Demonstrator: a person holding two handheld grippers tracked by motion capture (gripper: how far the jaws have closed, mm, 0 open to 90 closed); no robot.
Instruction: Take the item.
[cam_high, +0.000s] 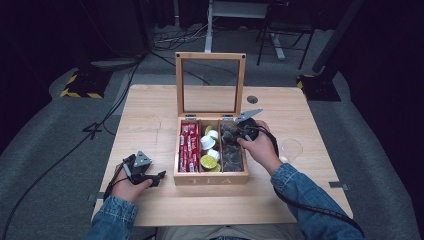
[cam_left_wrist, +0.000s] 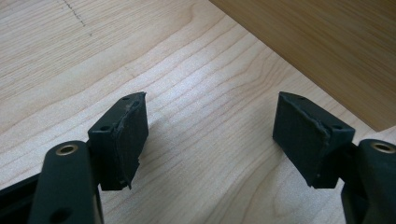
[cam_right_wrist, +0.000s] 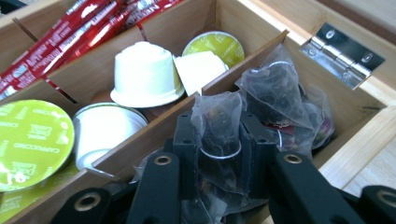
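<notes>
Black tongs, the right tongs (cam_right_wrist: 219, 154), were pinched tight on a clear mesh tea bag (cam_right_wrist: 218, 135) full of dark leaves, its top corner standing up between the pads. The bag sat in the right-hand compartment of the wooden tea box (cam_high: 211, 178), among other tea bags (cam_right_wrist: 280, 98) heaped against the hinge. In the high view the right tongs (cam_high: 239, 135) reached down into that compartment from the person's right hand (cam_high: 260, 147). The middle compartment held white and green-lidded capsules (cam_right_wrist: 144, 74), and the one beyond held red sachets (cam_high: 189, 147). The box's glass-paned lid (cam_high: 210, 82) stood upright at the back.

The left tongs (cam_left_wrist: 210, 135) stood wide with nothing between the pads, low over the pale wooden bench (cam_left_wrist: 196, 84), just beside the box's left front corner. A clear glass (cam_high: 291, 149) rested on the bench to the right of the box.
</notes>
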